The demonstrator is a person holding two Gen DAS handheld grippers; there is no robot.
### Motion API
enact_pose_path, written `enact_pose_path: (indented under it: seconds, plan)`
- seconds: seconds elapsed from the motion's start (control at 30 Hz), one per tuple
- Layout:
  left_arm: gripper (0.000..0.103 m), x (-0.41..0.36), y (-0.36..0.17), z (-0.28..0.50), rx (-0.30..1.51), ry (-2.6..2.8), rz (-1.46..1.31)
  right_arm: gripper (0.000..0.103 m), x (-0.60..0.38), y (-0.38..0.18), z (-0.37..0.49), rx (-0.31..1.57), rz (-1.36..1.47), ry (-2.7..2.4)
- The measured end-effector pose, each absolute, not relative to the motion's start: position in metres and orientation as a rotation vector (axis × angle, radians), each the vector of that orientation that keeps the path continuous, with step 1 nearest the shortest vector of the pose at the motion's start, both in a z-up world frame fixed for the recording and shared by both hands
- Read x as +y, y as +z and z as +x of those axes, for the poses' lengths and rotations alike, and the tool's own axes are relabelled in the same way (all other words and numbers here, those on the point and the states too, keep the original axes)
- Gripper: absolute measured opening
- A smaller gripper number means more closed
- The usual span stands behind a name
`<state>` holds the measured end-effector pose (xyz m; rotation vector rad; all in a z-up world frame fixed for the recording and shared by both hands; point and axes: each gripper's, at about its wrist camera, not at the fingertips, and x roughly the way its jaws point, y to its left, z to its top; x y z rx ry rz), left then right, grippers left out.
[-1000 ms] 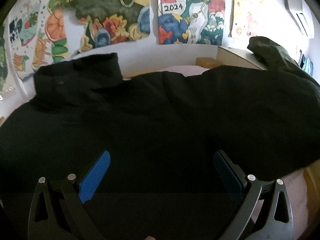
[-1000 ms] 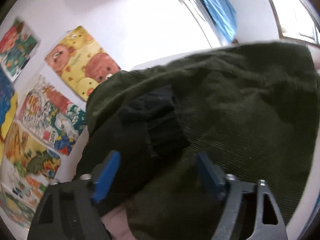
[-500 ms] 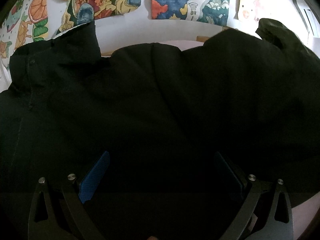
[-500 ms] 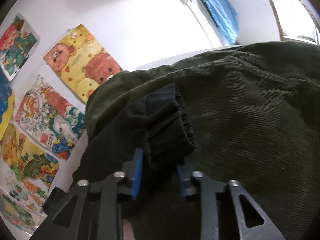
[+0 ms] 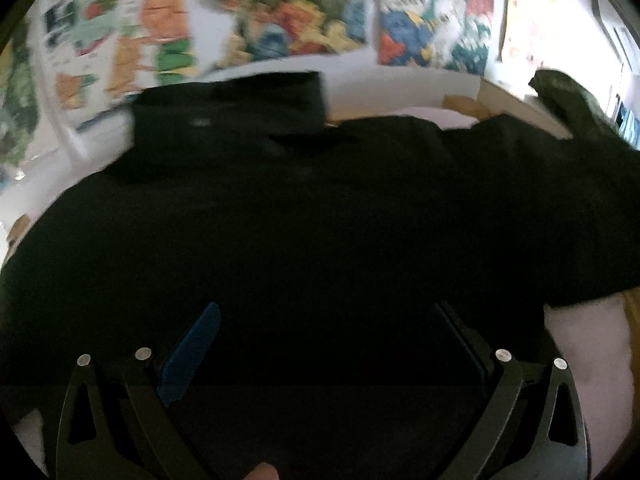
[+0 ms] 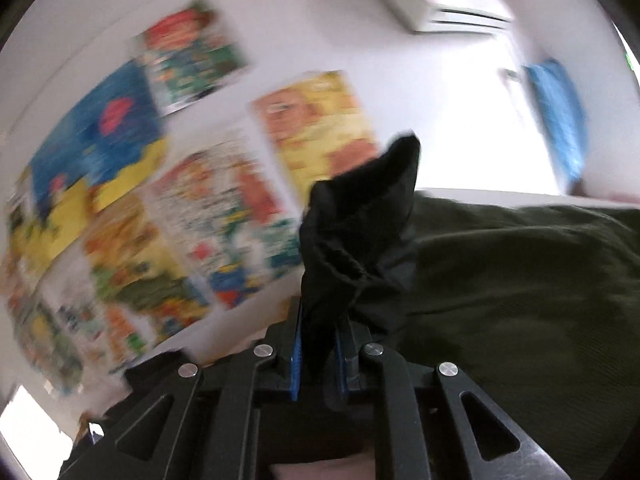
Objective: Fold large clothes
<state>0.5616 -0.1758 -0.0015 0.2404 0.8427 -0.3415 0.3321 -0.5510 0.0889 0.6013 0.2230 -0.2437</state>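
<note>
**Ana:** Left wrist view first, please. What is the biggest thing you see?

**Me:** It is the black jacket (image 5: 320,240). It lies spread on a pale pink surface (image 5: 588,344) and fills most of this view. Its collar (image 5: 228,112) stands up at the far side, against the wall with the colourful posters (image 5: 280,20). At the far right an olive green garment (image 5: 568,96) lies in a heap, touching the jacket's edge.

**Ana:** And your left gripper?

**Me:** My left gripper (image 5: 324,344) is spread wide above the jacket's near part. The blue pads (image 5: 192,352) have nothing between them. I cannot tell if they touch the cloth.

**Ana:** Now the right wrist view.

**Me:** The olive green garment (image 6: 520,300) takes the right half, with a ribbed surface. The posters (image 6: 180,200) on the wall are blurred. A white air conditioner (image 6: 440,4) is high up, and a blue cloth (image 6: 560,116) hangs at the right.

**Ana:** What does the right gripper have?

**Me:** My right gripper (image 6: 318,354) is pressed together on a black sleeve cuff (image 6: 360,232). The cuff sticks upward from between the pads (image 6: 296,356), bunched and wrinkled, in front of the green garment.
</note>
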Motion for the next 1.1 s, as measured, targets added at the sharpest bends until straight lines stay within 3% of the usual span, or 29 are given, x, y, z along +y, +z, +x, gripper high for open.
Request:
enact_pose_path:
  seconds: [0.23, 0.4, 0.83, 0.97, 1.03, 1.1]
  plan:
    - [0.102, -0.063, 0.052, 0.541, 0.813, -0.349, 0.026, 0.013, -0.417, 0.108, 0.394, 0.302, 0.397, 0.048]
    - [0.102, -0.010, 0.054, 0.537, 0.831, -0.423, -0.094, 0.013, -0.320, 0.089, 0.435, 0.423, 0.280, 0.211]
    - [0.102, 0.051, 0.022, 0.567, 0.923, -0.586, -0.419, 0.014, -0.173, -0.037, 0.490, 0.820, 0.060, 0.432]
    - [0.102, 0.045, 0.008, 0.578, 0.949, -0.604, -0.469, 0.027, -0.171, -0.049, 0.492, 0.882, 0.051, 0.474]
    - [0.102, 0.041, 0.001, 0.581, 0.957, -0.617, -0.463, 0.042, -0.173, -0.048, 0.489, 0.900, 0.067, 0.515]
    - [0.101, 0.036, -0.006, 0.583, 0.971, -0.630, -0.454, 0.065, -0.177, -0.042, 0.479, 0.896, 0.069, 0.543]
